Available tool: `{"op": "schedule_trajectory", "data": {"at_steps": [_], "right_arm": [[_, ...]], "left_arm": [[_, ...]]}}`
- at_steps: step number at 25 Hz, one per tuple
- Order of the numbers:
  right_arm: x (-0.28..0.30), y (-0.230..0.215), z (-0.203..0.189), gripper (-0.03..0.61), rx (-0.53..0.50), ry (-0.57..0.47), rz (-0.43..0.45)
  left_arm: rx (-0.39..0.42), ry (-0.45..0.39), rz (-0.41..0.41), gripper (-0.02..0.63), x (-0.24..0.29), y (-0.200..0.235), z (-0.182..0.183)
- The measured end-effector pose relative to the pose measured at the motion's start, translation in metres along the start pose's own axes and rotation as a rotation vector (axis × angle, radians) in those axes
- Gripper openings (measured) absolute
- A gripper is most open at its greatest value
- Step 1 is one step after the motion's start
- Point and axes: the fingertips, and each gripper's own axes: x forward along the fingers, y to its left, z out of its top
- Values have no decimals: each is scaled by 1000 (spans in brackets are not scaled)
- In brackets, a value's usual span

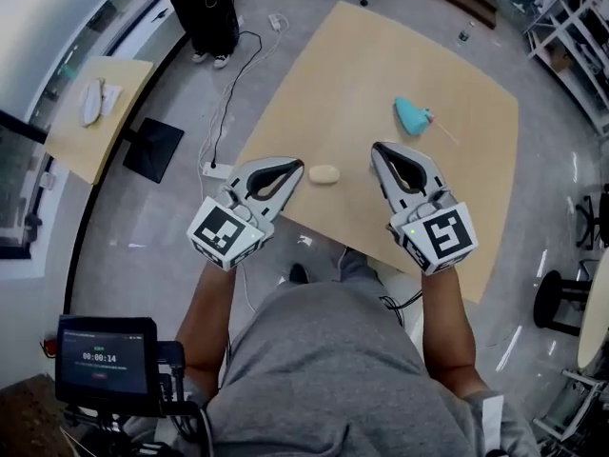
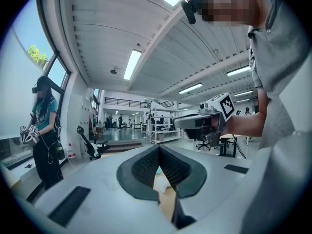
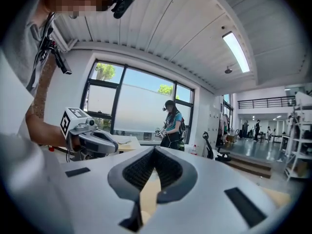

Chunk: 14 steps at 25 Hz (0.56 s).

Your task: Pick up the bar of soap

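Note:
A pale cream bar of soap (image 1: 324, 174) lies near the front edge of the light wooden table (image 1: 381, 74). My left gripper (image 1: 297, 167) hovers just left of the soap with its jaws shut and nothing in them. To the right of the soap my right gripper (image 1: 379, 149) is also shut and empty. In the left gripper view the left gripper (image 2: 158, 148) has its jaws pressed together and tilts upward toward the room, with the right gripper (image 2: 200, 122) across from it. The right gripper view shows the right gripper (image 3: 155, 149) with closed jaws and the left gripper (image 3: 95, 140) opposite.
A teal object (image 1: 414, 114) lies further back on the table to the right. A small side table (image 1: 95, 112) stands at the left, with a person (image 1: 205, 12) and cables (image 1: 233, 74) on the floor near it. A screen (image 1: 103, 358) is at the bottom left.

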Motion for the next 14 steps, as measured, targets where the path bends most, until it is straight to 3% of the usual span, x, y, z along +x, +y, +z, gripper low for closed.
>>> {"op": "schedule_trajectory", "data": {"at_steps": [7,14], "right_arm": [[-36,32,21,6,-19,-15,-45],[-89,51,22,6,-24,-26,-76]], "left_arm": [[5,-15,-20,5,-33,-19,13],[35,-10,-70,5,-34,-64,12]]}}
